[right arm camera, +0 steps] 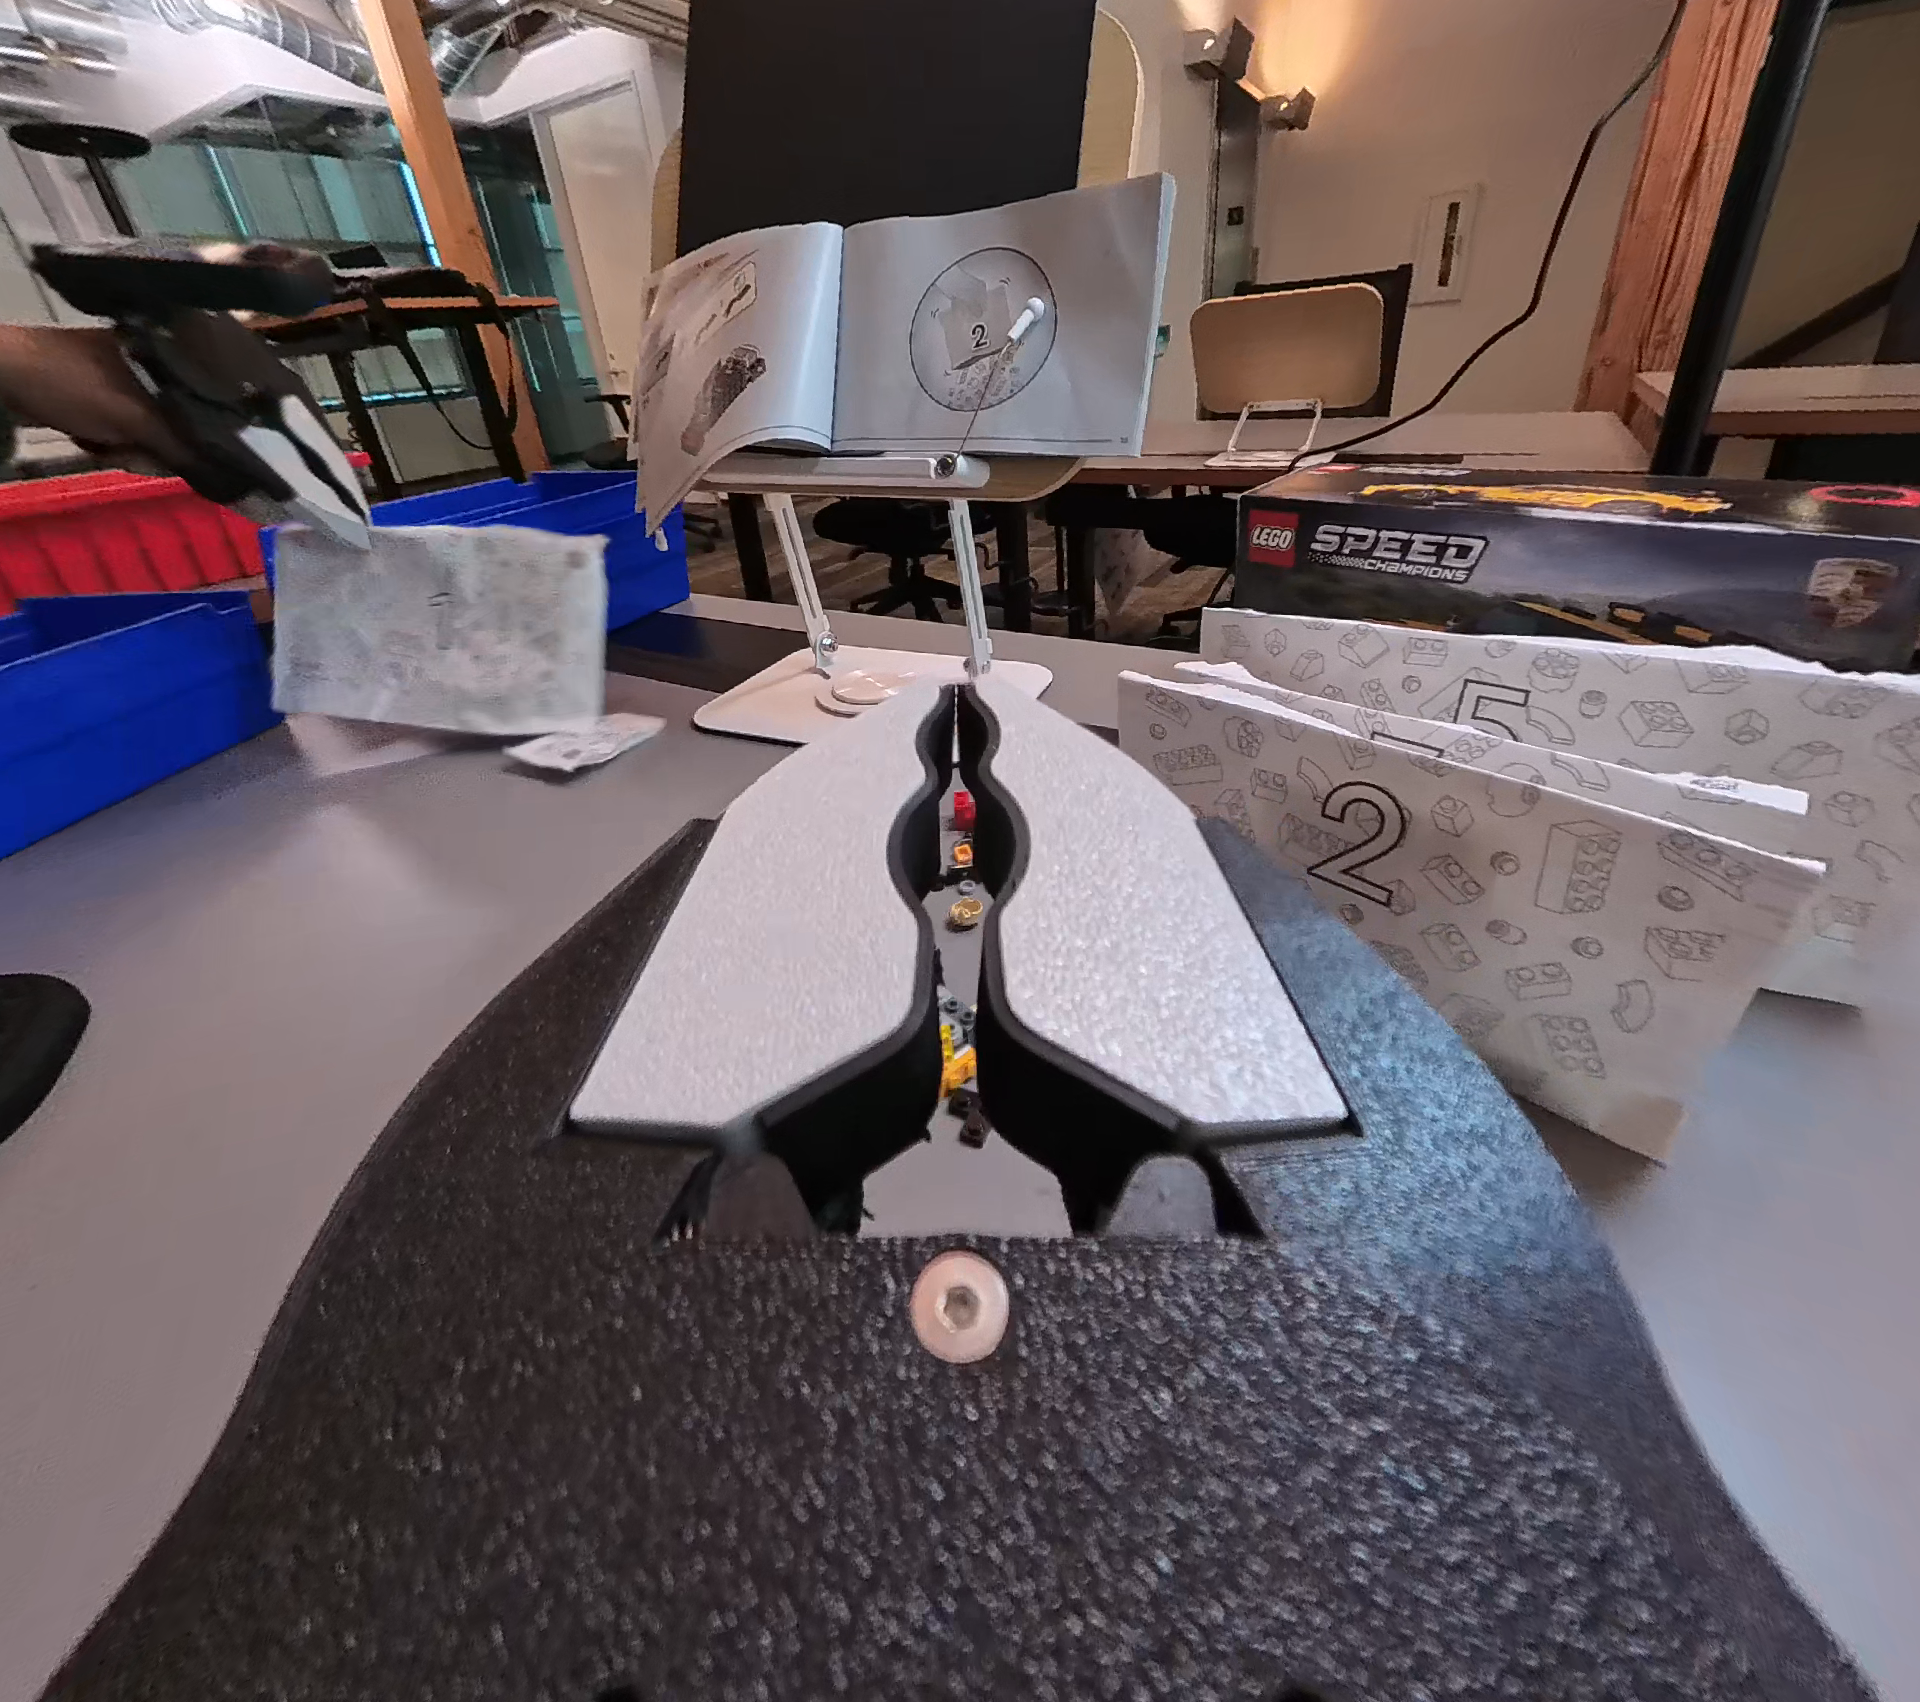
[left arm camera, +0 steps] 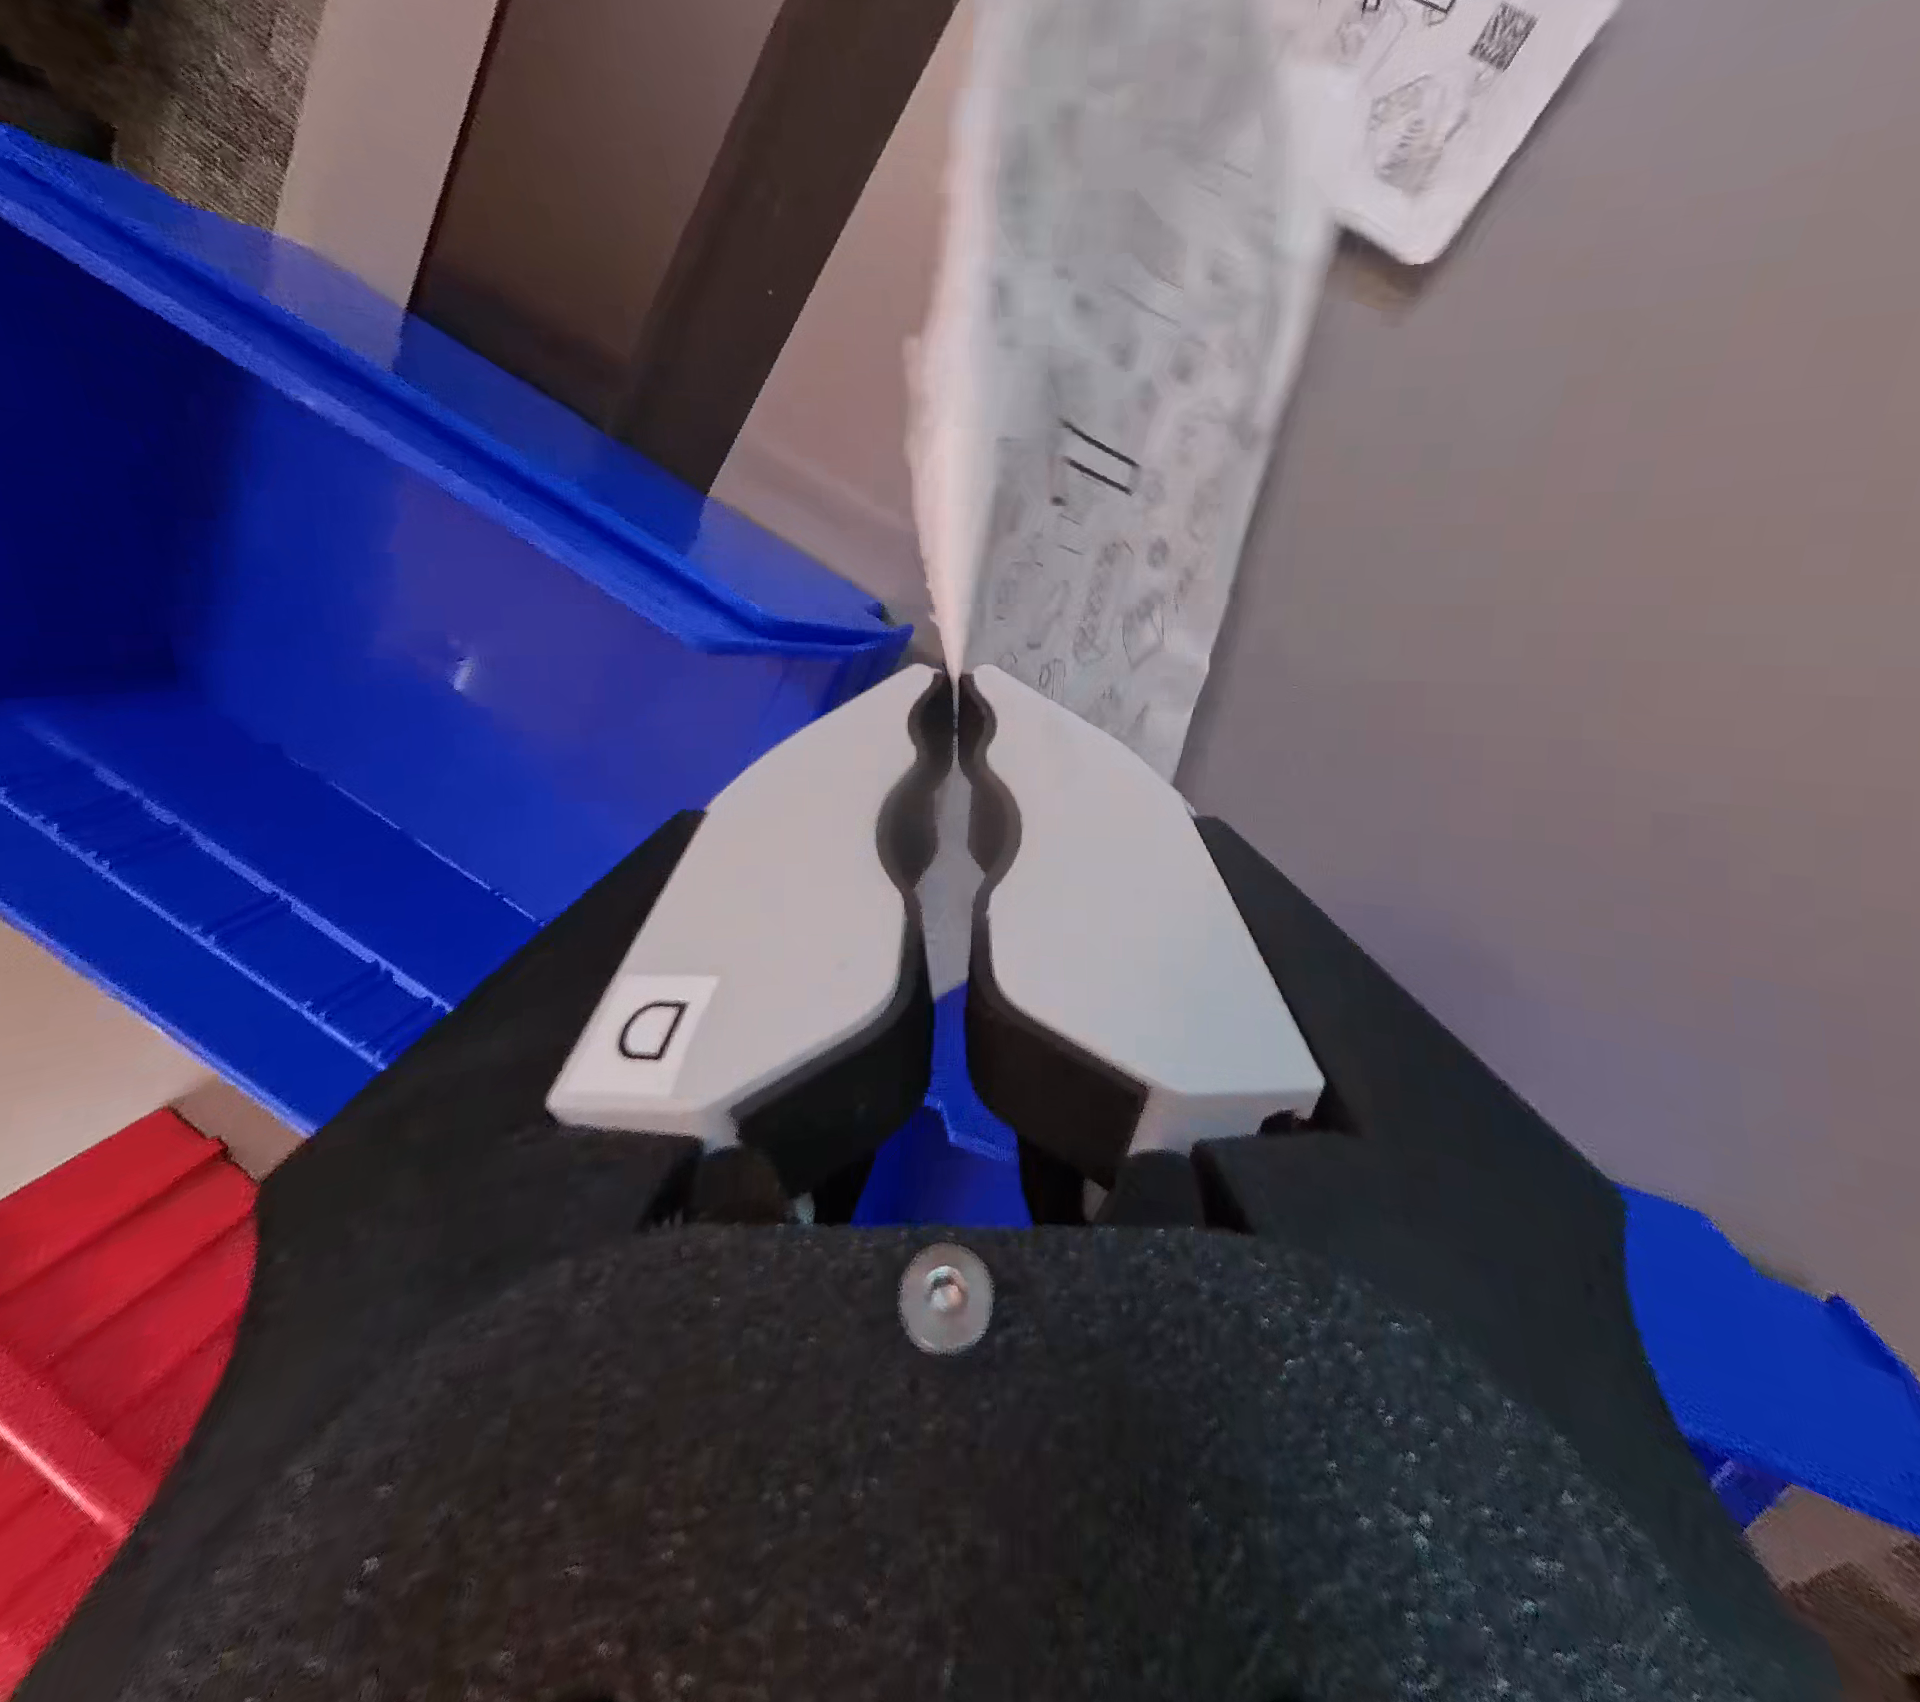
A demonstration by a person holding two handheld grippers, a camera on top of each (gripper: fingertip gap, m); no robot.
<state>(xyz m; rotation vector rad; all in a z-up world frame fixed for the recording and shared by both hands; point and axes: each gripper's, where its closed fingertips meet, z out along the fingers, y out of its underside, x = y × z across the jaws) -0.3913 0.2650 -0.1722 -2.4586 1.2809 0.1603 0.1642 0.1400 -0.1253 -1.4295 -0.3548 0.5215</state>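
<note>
My left gripper (left arm camera: 954, 678) is shut on a corner of a white printed paper bag (left arm camera: 1101, 322), which hangs from the fingertips beside a blue bin (left arm camera: 343, 572). The right wrist view shows the same gripper (right arm camera: 348, 530) at the left, held by a hand, with the bag (right arm camera: 436, 629) dangling above the grey table (right arm camera: 364, 873). A torn piece of the bag (left arm camera: 1444, 63) lies on the table, and it also shows in the right wrist view (right arm camera: 582, 748). My right gripper (right arm camera: 958, 696) is shut with nothing between its tips, low over small loose bricks (right arm camera: 961, 914) seen through the finger hollows.
An open instruction booklet (right arm camera: 904, 343) rests on a white stand (right arm camera: 873, 686) at the back. Several numbered white paper bags (right arm camera: 1455, 904) lean against a dark toy box (right arm camera: 1579, 551) at the right. A red bin (right arm camera: 114, 530) and blue bins (right arm camera: 104, 696) stand at the left. The gap from one gripper's tips to the other's is roughly 60 cm.
</note>
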